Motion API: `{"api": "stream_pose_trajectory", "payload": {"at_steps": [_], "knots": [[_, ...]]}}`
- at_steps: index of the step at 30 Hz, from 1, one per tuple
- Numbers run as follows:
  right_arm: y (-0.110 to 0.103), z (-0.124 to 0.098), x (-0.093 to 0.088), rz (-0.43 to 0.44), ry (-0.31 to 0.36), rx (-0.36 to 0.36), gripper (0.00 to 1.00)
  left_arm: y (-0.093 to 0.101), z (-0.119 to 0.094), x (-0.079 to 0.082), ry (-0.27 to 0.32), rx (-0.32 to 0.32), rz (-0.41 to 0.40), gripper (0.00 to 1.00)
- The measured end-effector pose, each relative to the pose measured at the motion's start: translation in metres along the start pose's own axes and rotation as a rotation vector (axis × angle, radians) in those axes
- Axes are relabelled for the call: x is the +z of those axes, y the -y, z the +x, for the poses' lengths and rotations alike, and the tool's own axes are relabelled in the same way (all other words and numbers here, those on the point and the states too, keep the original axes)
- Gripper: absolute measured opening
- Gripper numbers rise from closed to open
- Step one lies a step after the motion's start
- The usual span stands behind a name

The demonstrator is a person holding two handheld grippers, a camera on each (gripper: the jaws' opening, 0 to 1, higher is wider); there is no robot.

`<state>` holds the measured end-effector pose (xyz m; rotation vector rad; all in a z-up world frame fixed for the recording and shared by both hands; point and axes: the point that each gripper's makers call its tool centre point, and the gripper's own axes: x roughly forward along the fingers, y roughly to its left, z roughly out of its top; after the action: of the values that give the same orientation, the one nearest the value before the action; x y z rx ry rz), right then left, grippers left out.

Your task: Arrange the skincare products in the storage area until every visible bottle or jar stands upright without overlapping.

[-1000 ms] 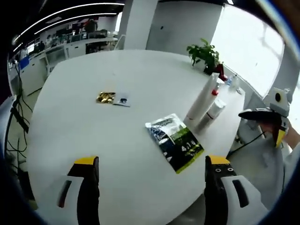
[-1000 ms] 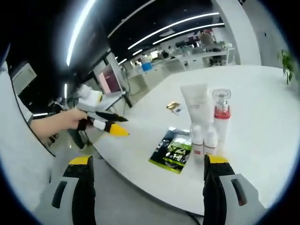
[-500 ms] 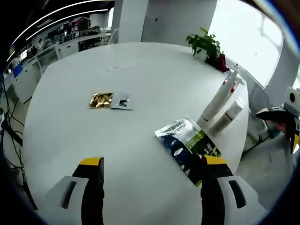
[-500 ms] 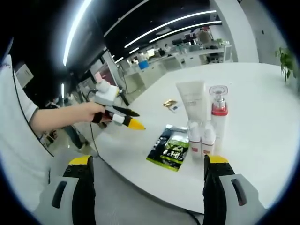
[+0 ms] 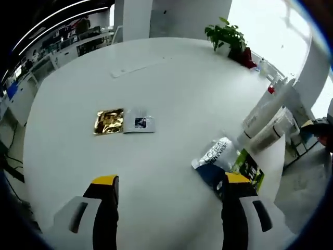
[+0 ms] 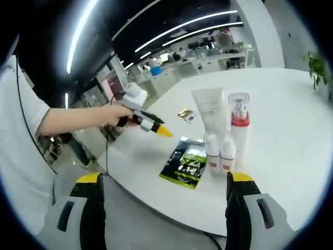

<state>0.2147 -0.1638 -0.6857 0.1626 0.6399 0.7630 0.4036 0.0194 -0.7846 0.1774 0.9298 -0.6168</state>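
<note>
I see the white round table (image 5: pixel 171 94) spread under my left gripper (image 5: pixel 169 205), whose jaws stand wide apart, holding nothing. My right gripper (image 6: pixel 164 200) is likewise spread wide and empty. In the right gripper view the white tube (image 6: pixel 208 110) and pump bottle (image 6: pixel 239 122) stand upright at one o'clock, two small bottles (image 6: pixel 220 156) touching in front. The green sachet (image 6: pixel 186 164) lies flat beside them at eleven o'clock. Gold packet (image 5: pixel 109 121) sits at ten o'clock.

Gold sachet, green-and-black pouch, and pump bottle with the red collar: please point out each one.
gold sachet (image 5: pixel 109 121), left gripper view, middle of its foil face
green-and-black pouch (image 6: pixel 184 163), right gripper view, centre of its printed front
pump bottle (image 6: pixel 239 127), right gripper view, on its body below the red collar
</note>
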Motion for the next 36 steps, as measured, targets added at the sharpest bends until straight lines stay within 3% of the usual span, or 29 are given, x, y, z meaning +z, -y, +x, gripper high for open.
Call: {"api": "stream_pose_trajectory", "payload": {"at_steps": [10,16,22,28,36], "knots": [[0.001,0.001,-0.003,-0.002,-0.020,-0.005,0.97,-0.027,0.029,0.035,0.002,0.041,0.019,0.70],[0.001,0.000,-0.002,0.001,-0.014,-0.010,0.96,-0.032,0.030,0.040,0.012,0.065,0.005,0.67],[0.001,0.002,-0.004,0.007,-0.030,-0.002,0.95,-0.052,0.048,0.049,-0.001,0.081,0.010,0.66],[0.002,0.003,-0.005,0.017,-0.035,-0.002,0.95,-0.053,0.066,0.052,-0.024,0.066,0.030,0.62],[0.003,0.003,-0.006,0.030,-0.037,-0.005,0.95,-0.049,0.072,0.060,-0.036,0.044,0.079,0.55]]}}
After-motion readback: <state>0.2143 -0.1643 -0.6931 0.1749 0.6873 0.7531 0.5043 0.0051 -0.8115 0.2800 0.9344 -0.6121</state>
